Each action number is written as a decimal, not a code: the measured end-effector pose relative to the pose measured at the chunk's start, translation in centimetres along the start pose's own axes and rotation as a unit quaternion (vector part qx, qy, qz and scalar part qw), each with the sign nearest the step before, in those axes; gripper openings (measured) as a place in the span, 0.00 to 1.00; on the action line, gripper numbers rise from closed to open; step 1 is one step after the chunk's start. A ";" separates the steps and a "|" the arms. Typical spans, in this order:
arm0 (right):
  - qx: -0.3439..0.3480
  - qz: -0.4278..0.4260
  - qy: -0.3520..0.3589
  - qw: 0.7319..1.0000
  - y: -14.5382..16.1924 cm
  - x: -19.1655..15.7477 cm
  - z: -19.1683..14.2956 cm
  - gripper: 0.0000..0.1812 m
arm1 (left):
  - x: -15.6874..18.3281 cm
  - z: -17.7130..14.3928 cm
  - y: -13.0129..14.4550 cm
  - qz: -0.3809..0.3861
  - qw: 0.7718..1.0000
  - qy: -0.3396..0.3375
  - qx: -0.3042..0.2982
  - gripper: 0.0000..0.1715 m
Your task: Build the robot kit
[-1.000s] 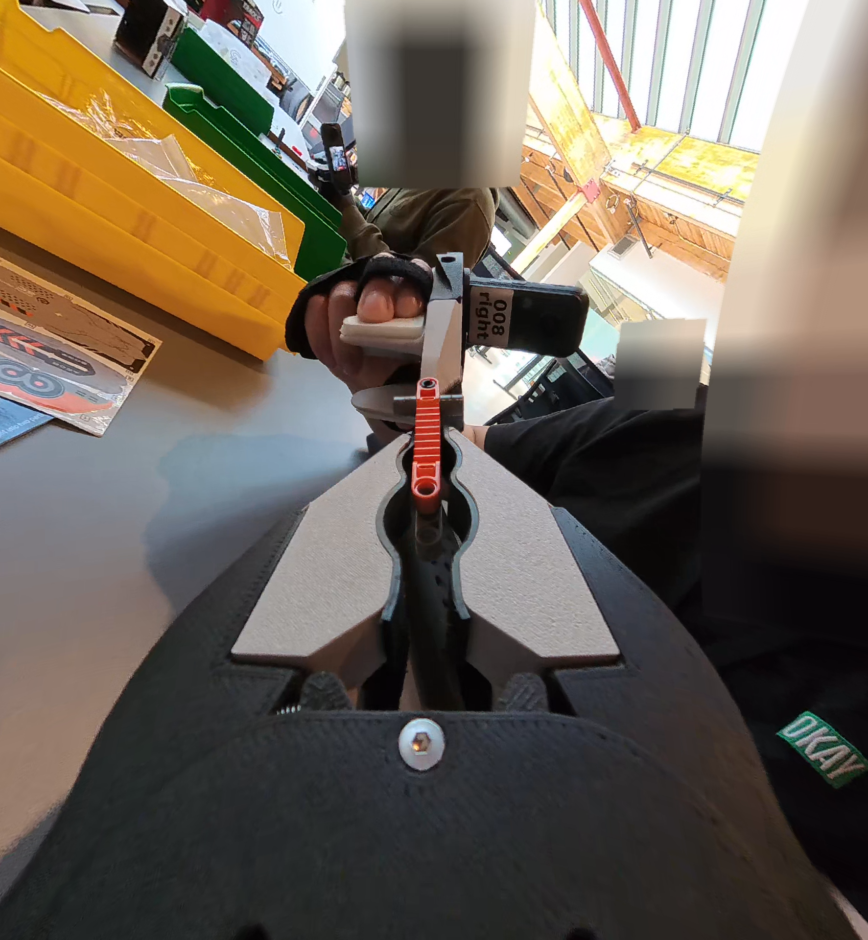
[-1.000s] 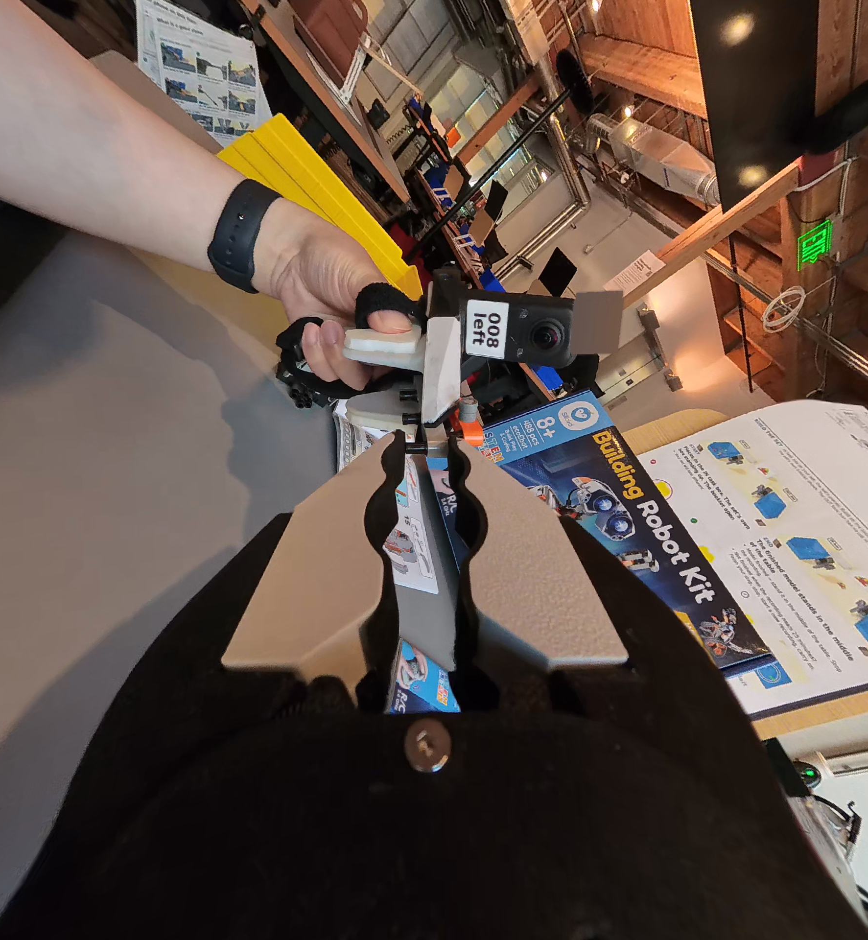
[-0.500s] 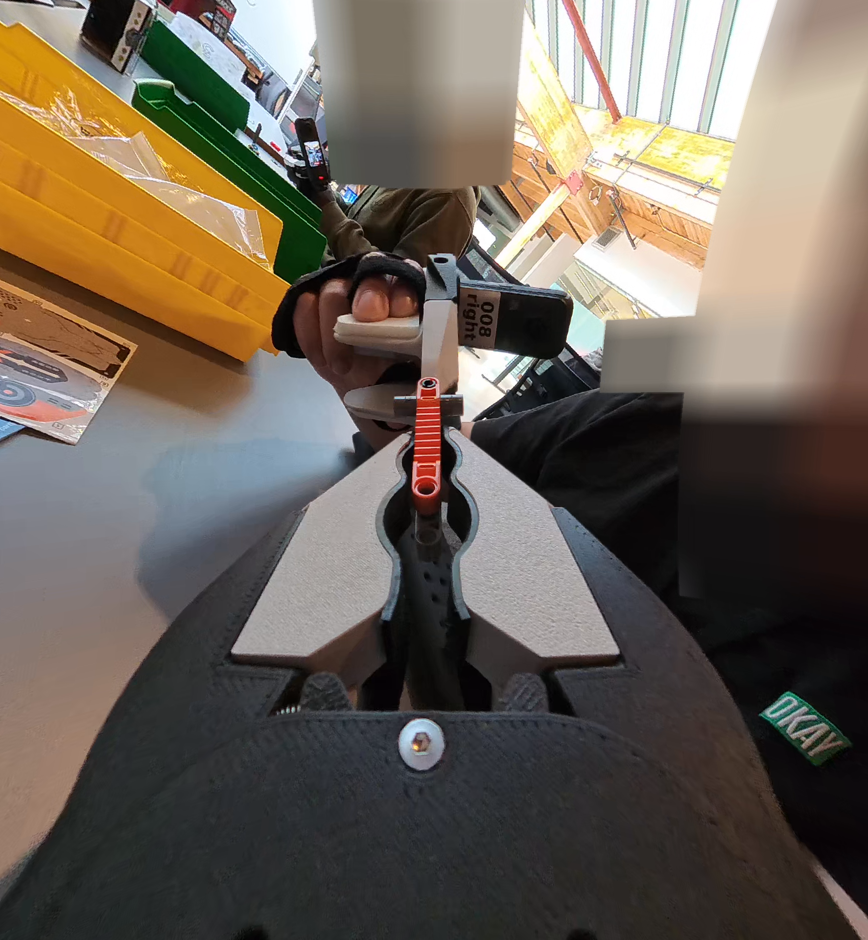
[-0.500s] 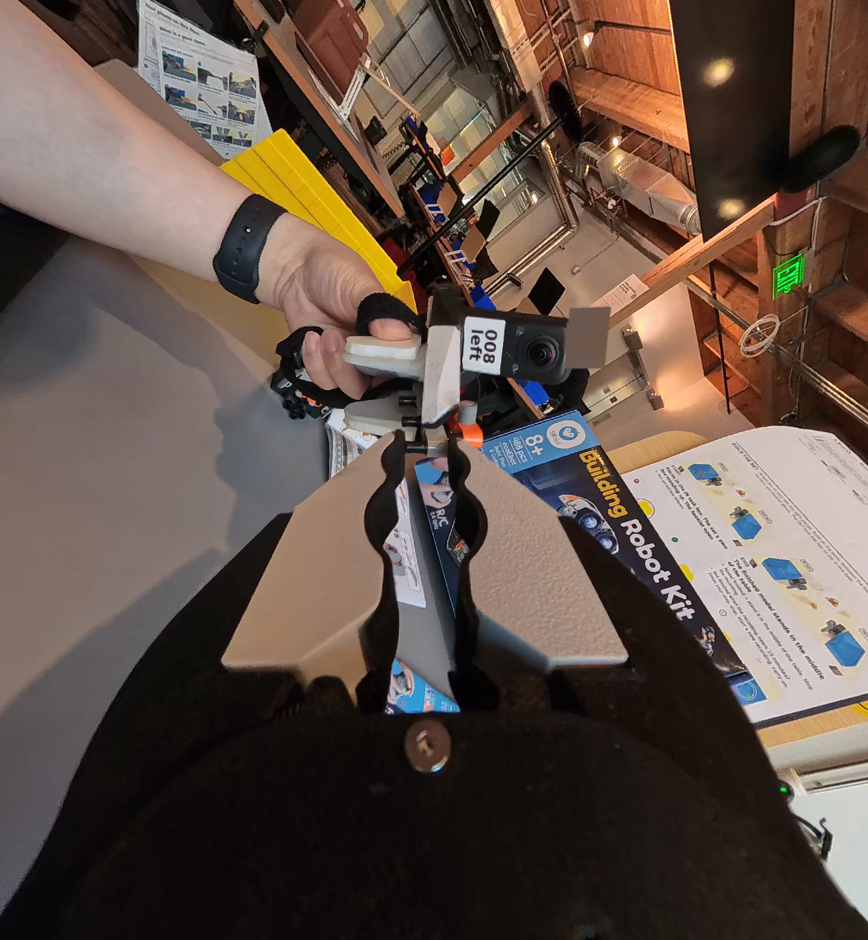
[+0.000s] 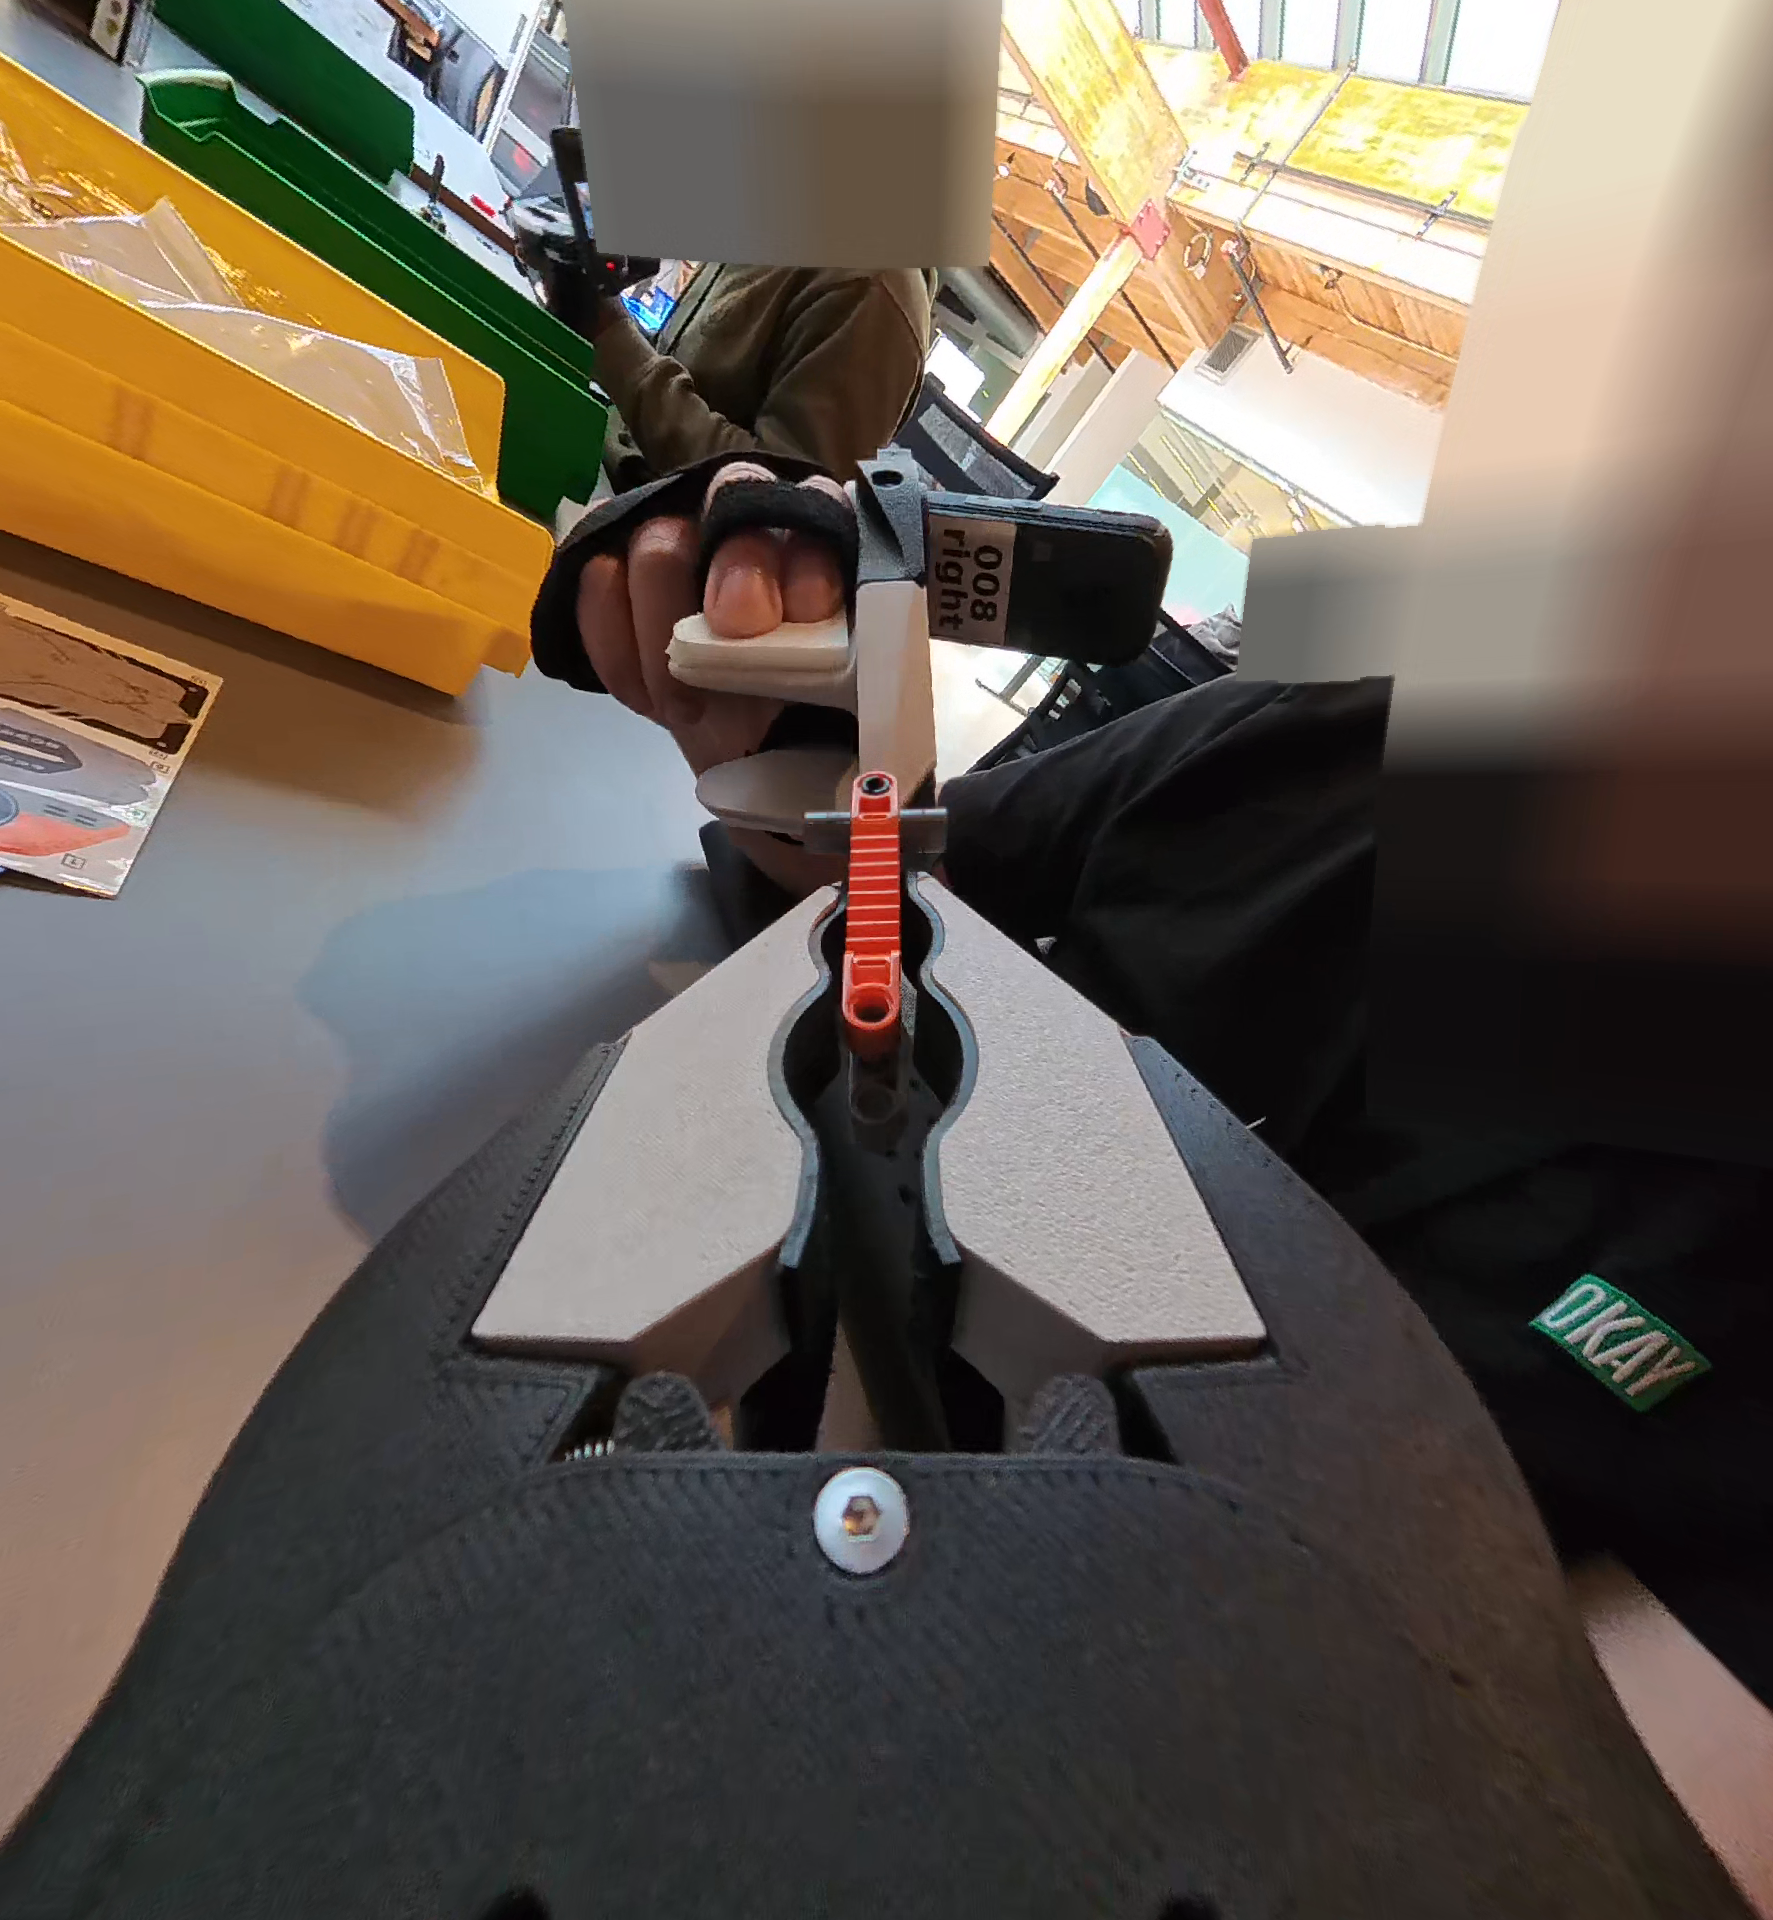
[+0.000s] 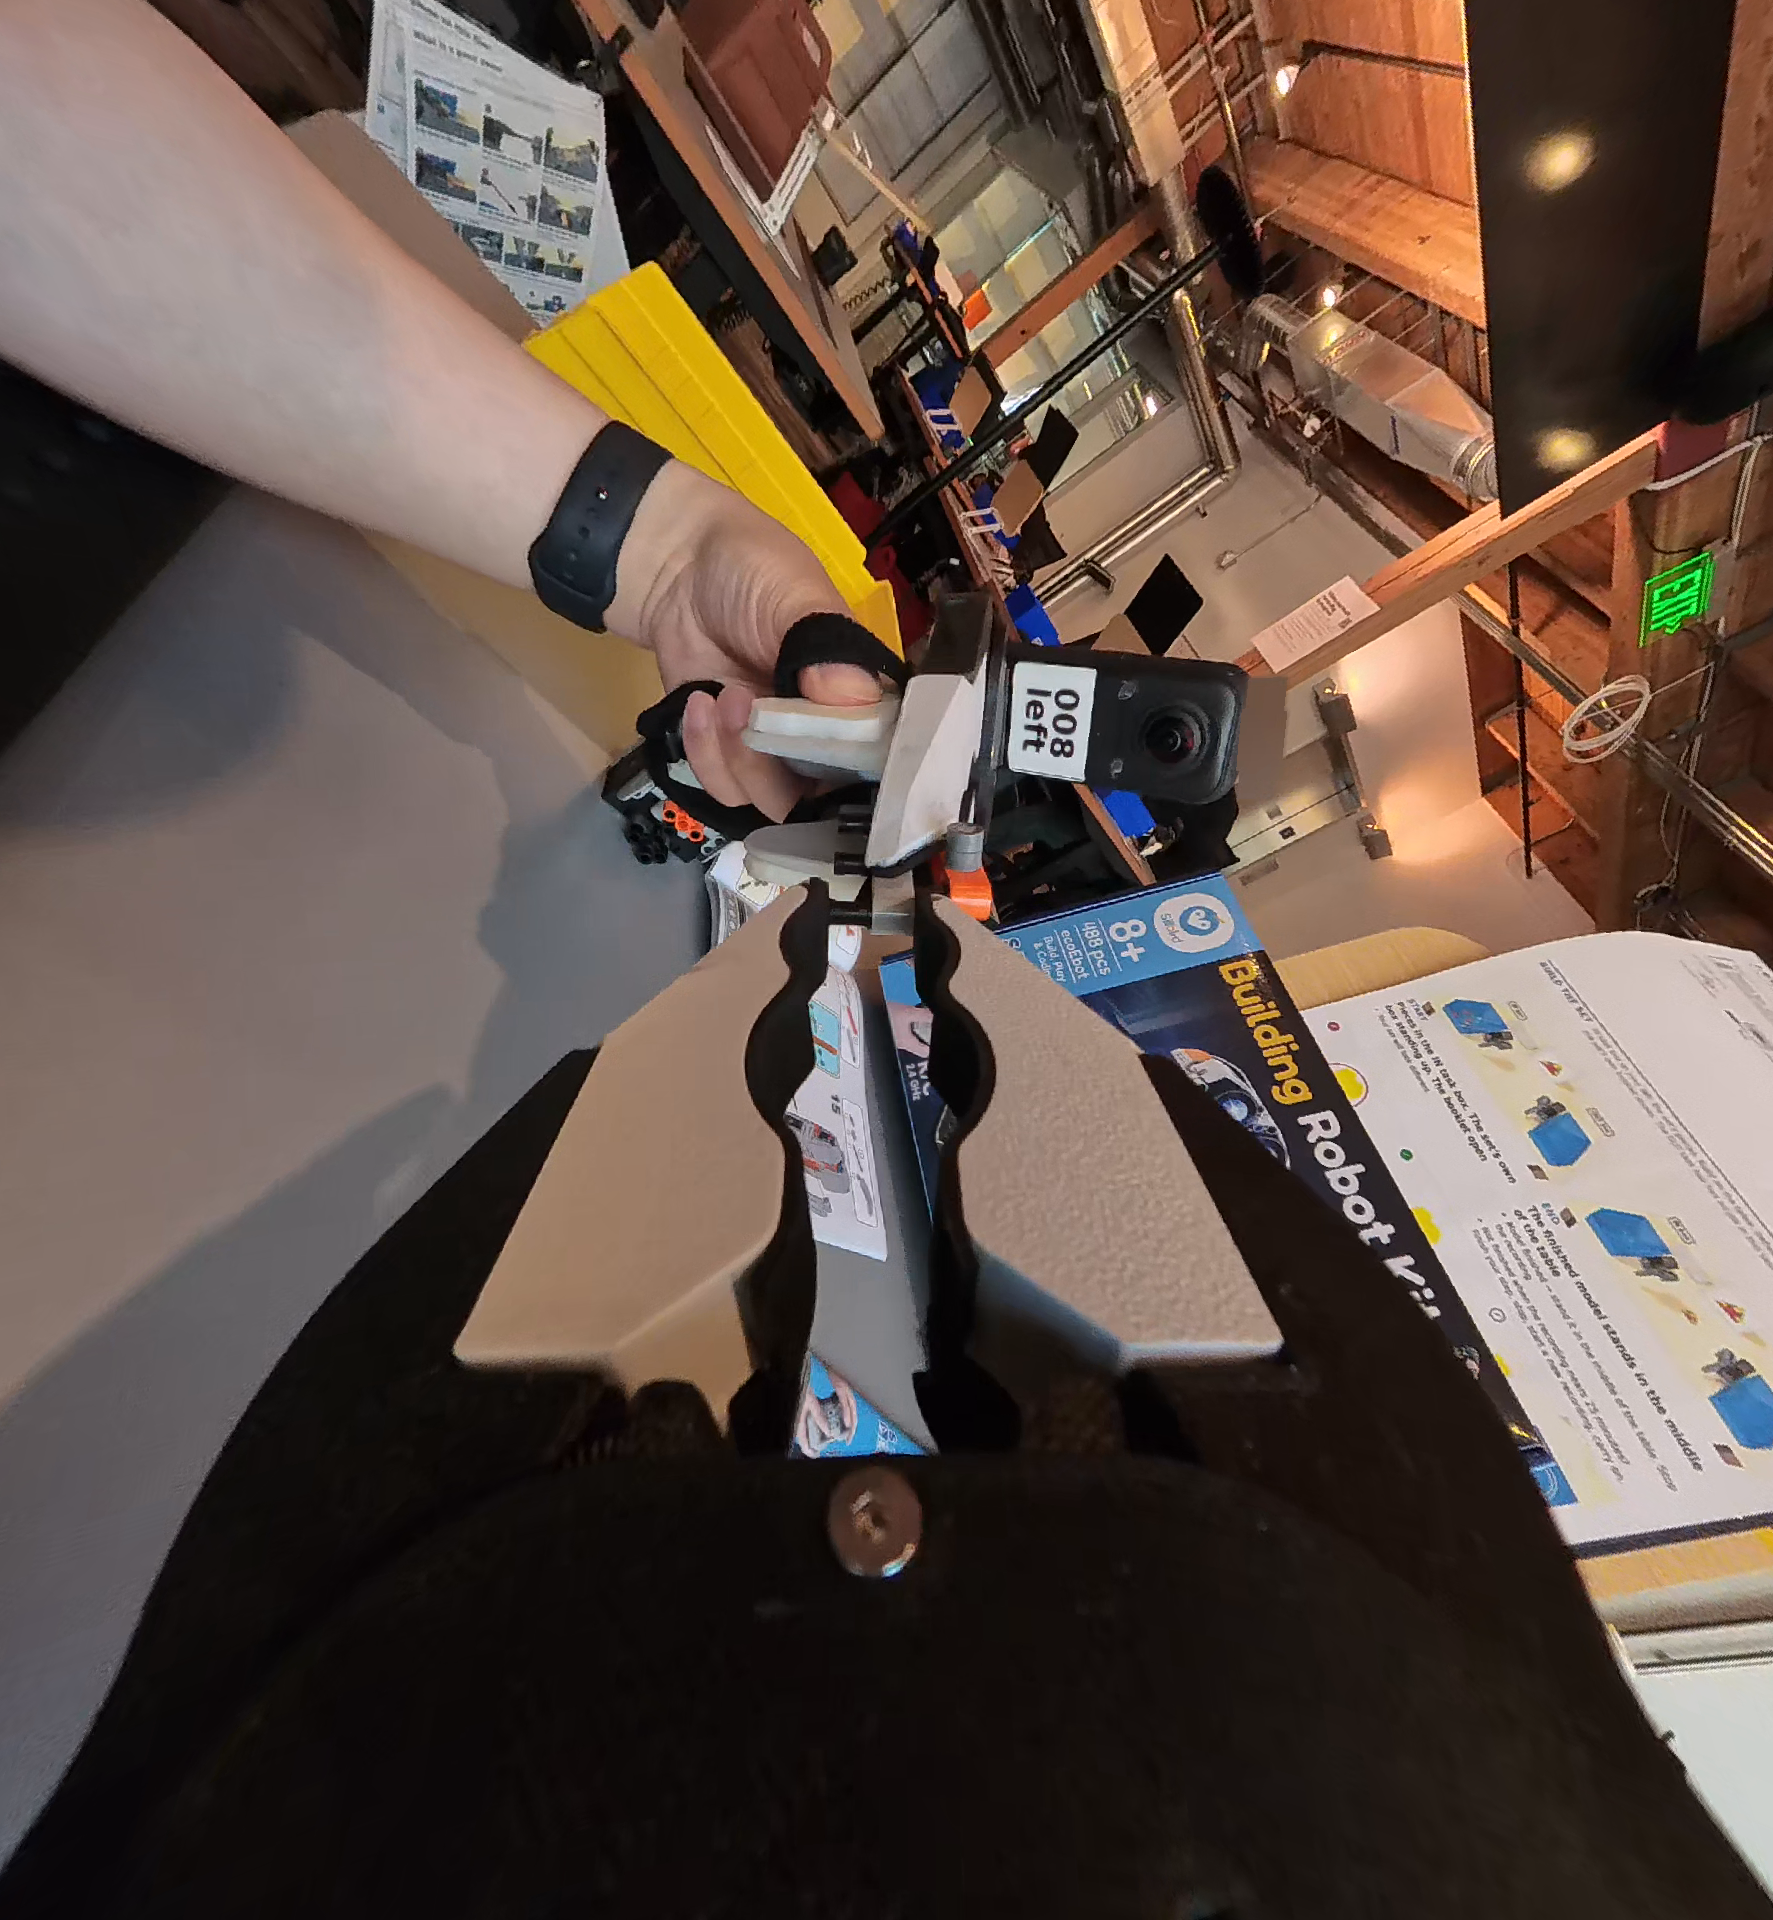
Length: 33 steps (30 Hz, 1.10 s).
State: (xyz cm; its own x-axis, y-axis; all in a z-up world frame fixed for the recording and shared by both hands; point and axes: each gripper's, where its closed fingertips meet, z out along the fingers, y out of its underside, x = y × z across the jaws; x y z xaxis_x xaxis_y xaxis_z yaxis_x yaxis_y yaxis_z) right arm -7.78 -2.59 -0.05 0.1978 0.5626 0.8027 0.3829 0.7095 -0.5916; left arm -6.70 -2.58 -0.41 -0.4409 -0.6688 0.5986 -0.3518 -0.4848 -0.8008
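Note:
My left gripper [image 5: 874, 904] is shut on an orange ribbed bar [image 5: 871, 894] that sticks out past its tips, with a black part [image 5: 877, 1164] behind it between the fingers. My right gripper [image 6: 866, 909] faces it tip to tip, turned a quarter turn, and is shut on a small grey piece [image 6: 890, 916] with a black pin. In the left wrist view that grey piece [image 5: 923, 819] lies crosswise against the top of the orange bar. In the right wrist view the orange end [image 6: 968, 894] shows beside the left gripper's tips. Both are held above the grey table [image 5: 186, 1091].
Stacked yellow trays [image 5: 238, 457] with clear bags and green trays [image 5: 425, 281] stand at the far left. A sticker sheet [image 5: 51, 748] lies on the table. A blue kit box [image 6: 1225, 1039], an open booklet [image 6: 840, 1143] and an instruction sheet [image 6: 1588, 1195] lie below the right gripper. The tips of both grippers are at nearly the same place.
Both grippers have stayed tip to tip with the same holds. Both views have swung slightly, so the trays and box have shifted in frame.

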 end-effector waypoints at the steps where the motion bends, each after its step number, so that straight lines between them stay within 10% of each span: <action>1: -0.002 0.000 -0.002 1.000 0.1 0.0 0.0 0.08 | 0.0 0.0 0.0 0.002 1.000 -0.002 -0.002 0.03; 33: -0.028 0.001 -0.026 0.999 0.4 -0.6 -0.2 0.07 | -0.3 0.5 0.5 0.010 1.000 -0.019 -0.020 0.03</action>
State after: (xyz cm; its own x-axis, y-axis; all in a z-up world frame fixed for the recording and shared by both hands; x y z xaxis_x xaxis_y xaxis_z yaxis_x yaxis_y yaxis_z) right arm -7.60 -2.72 -0.72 0.1525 0.5865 0.7955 0.4322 0.6843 -0.5873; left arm -6.40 -2.93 -1.00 -0.4173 -0.6996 0.5801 -0.3766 -0.4478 -0.8110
